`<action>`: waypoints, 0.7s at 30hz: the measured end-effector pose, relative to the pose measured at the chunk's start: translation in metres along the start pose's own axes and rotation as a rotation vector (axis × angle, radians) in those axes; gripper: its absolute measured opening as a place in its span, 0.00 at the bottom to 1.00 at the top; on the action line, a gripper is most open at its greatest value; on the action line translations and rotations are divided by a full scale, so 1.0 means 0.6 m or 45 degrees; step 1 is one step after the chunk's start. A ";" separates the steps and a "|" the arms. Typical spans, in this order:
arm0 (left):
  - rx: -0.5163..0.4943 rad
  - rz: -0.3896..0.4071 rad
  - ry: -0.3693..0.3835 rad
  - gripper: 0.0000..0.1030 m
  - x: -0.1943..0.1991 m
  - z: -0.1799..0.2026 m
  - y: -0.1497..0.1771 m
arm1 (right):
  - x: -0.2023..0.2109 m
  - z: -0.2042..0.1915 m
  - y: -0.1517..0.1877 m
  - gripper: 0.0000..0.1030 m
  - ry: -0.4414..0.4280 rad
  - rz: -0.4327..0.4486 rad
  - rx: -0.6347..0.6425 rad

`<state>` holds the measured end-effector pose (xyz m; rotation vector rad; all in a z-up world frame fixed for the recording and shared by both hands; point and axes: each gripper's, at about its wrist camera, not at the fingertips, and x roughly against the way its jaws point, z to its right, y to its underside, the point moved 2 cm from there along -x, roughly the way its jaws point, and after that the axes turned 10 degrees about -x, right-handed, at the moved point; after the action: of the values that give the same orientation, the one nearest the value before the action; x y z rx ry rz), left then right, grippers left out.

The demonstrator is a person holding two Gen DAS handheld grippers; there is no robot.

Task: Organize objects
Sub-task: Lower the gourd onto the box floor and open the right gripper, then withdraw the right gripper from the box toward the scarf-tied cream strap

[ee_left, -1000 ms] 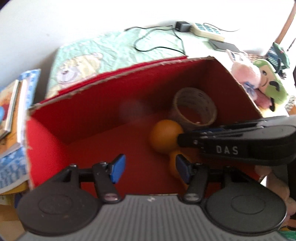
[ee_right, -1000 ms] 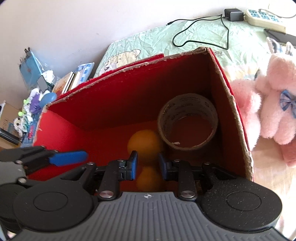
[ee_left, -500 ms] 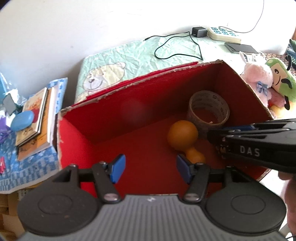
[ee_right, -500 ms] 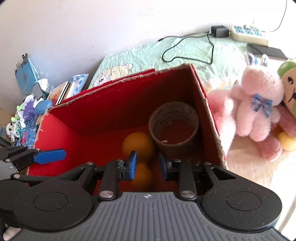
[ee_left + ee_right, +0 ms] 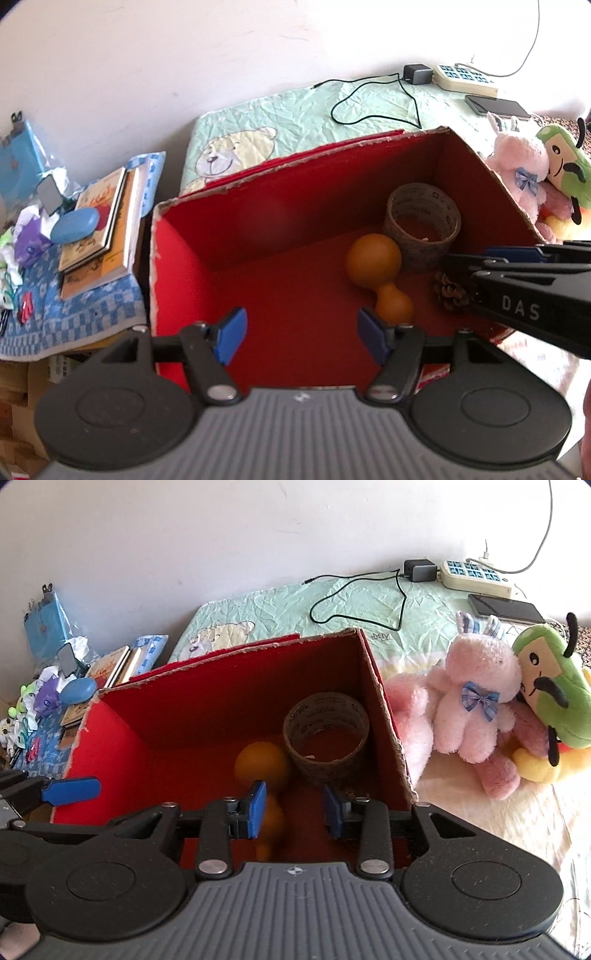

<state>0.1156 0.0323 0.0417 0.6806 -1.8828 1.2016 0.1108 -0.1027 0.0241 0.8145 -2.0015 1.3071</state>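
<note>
Pink bunny (image 5: 476,701) beside the red box (image 5: 391,738) looks soft and light, so my empty, parted right fingers (image 5: 255,808) should pinch its body.

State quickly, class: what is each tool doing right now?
Left tool: open, holding nothing, over the red cardboard box.
Right tool: open, holding nothing, over the same box.

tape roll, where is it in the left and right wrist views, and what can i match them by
Left wrist view: the tape roll stands right of centre, in the far right corner of the red box.
Right wrist view: the tape roll stands at centre, in the same corner.
Shared landmark: the orange gourd beside the roll, on its left.
</note>
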 end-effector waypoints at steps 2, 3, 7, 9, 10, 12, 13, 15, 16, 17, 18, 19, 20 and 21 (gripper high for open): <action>0.008 0.000 -0.014 0.69 0.008 0.003 0.003 | 0.010 -0.001 0.001 0.36 -0.023 0.005 0.001; 0.012 0.004 -0.014 0.69 0.013 0.004 0.004 | 0.015 -0.001 0.003 0.36 -0.032 0.010 0.006; 0.027 0.021 -0.027 0.70 0.033 0.010 0.007 | 0.034 -0.006 0.012 0.36 -0.045 0.037 0.050; 0.028 0.028 -0.042 0.70 0.042 0.013 0.009 | 0.042 -0.005 0.013 0.36 -0.056 0.044 0.060; 0.031 0.027 -0.050 0.70 0.045 0.015 0.010 | 0.046 -0.004 0.014 0.36 -0.066 0.043 0.059; 0.047 0.020 -0.057 0.71 0.050 0.015 0.012 | 0.052 -0.001 0.015 0.37 -0.079 0.045 0.056; 0.057 0.019 -0.056 0.72 0.052 0.016 0.013 | 0.055 0.000 0.016 0.37 -0.083 0.047 0.057; 0.080 0.012 -0.061 0.73 0.056 0.016 0.016 | 0.059 0.004 0.018 0.37 -0.089 0.048 0.058; 0.089 0.010 -0.062 0.73 0.059 0.016 0.019 | 0.061 0.006 0.018 0.37 -0.092 0.048 0.058; 0.094 0.011 -0.066 0.73 0.061 0.017 0.020 | 0.063 0.008 0.019 0.37 -0.095 0.047 0.058; 0.099 0.010 -0.072 0.73 0.064 0.018 0.022 | 0.064 0.010 0.020 0.37 -0.099 0.045 0.058; 0.104 0.008 -0.078 0.73 0.066 0.018 0.024 | 0.066 0.011 0.021 0.37 -0.101 0.042 0.059; 0.108 0.005 -0.082 0.73 0.067 0.019 0.026 | 0.067 0.013 0.023 0.37 -0.103 0.040 0.060; 0.113 0.001 -0.086 0.73 0.069 0.019 0.028 | 0.069 0.015 0.025 0.37 -0.106 0.037 0.062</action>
<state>0.0762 0.0274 0.0654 0.7772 -1.8936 1.2830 0.0723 -0.1129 0.0444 0.8785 -2.0602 1.3638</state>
